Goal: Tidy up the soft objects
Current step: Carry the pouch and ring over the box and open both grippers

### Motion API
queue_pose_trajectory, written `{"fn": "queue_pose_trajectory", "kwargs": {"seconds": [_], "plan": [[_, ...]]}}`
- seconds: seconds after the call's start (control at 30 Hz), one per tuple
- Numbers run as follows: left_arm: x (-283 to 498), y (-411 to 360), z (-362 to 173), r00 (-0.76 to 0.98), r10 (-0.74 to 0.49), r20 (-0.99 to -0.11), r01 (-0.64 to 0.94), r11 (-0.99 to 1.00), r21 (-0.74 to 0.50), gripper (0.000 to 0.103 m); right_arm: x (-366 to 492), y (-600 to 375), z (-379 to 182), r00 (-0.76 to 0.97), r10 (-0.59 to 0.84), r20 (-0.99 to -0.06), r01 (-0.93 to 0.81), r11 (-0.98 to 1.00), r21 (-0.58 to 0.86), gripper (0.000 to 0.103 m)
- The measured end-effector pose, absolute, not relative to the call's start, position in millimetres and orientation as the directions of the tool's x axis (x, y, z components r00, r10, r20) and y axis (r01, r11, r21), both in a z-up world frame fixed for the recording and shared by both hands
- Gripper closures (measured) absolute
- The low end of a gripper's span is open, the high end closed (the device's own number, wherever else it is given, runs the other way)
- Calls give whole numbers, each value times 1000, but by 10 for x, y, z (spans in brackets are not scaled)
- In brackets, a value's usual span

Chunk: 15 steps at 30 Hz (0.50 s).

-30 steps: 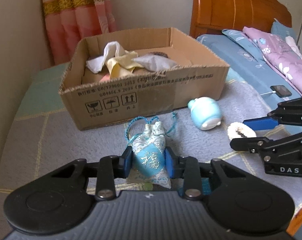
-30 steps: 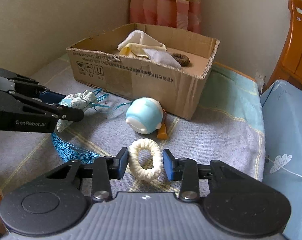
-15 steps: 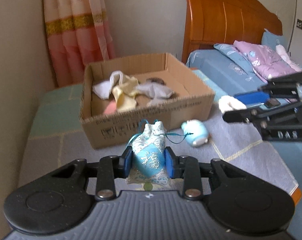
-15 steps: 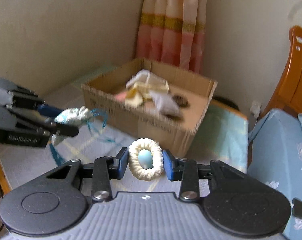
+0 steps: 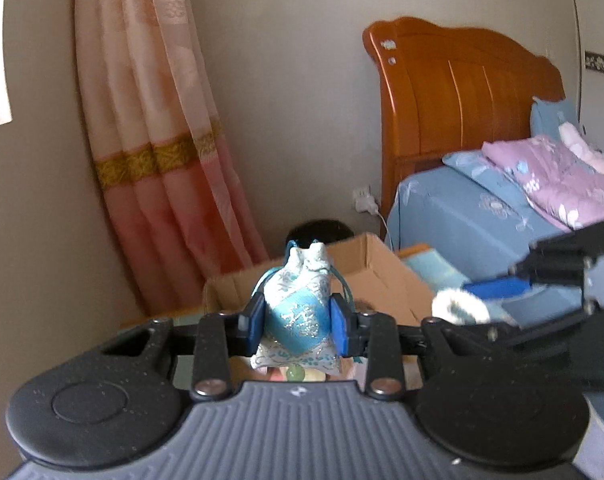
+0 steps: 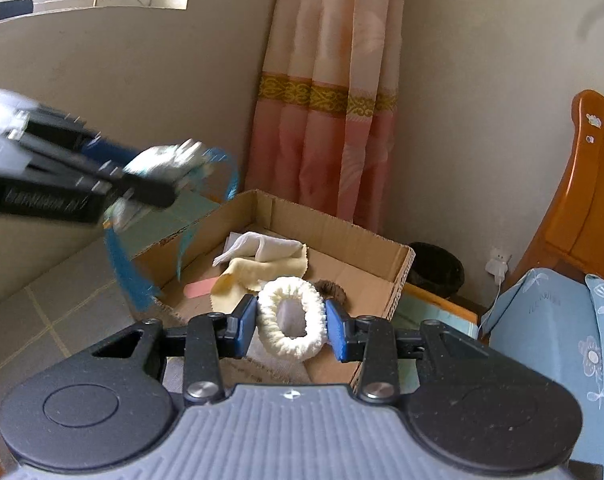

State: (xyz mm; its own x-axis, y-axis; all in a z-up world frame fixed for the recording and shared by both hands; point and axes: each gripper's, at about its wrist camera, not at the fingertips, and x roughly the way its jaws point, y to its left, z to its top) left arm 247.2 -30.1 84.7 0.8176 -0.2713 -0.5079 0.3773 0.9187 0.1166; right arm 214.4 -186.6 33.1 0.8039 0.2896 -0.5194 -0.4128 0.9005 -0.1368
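Left tool (image 5: 297, 318) clamped on blue pouch (image 5: 295, 312); right tool (image 6: 290, 322) clamped on white scrunchie (image 6: 291, 316).

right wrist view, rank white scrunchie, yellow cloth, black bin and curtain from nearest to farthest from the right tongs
1. White scrunchie: pinched between the right tongs.
2. Yellow cloth: just beyond, inside the cardboard box, slightly left.
3. Black bin: on the floor past the box's far right corner.
4. Curtain: hanging against the wall behind the box, farthest.
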Motion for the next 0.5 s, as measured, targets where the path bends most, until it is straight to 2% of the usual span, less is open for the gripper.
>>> {"fn": "queue_pose_trajectory", "kwargs": {"seconds": [0.07, 0.13, 0.17, 0.2, 0.27, 0.5], "plan": [[2557, -296, 769, 832, -266, -487, 351, 932, 90, 64, 2230, -1853, 333, 801, 285, -526, -412, 901, -139, 61], [2588, -299, 644, 834, -248, -493, 326, 942, 77, 35, 2304, -1840, 320, 797, 283, -534, -411, 901, -136, 61], [2575, -301, 583, 830, -241, -503, 320, 945, 74, 10, 2361, -1838, 311, 795, 279, -538, -408, 903, -135, 61], [2538, -279, 541, 829, -243, -503, 322, 944, 73, 7, 2405, -1843, 302, 793, 276, -543, -405, 905, -132, 61], [2421, -246, 477, 817, -257, -516, 342, 936, 76, 7, 2487, -1841, 293, 787, 274, -553, -405, 905, -127, 61], [1951, -88, 396, 819, -164, -551, 278, 952, 130, 7, 2954, -1759, 370, 795, 248, -553, -391, 907, -155, 61]]}}
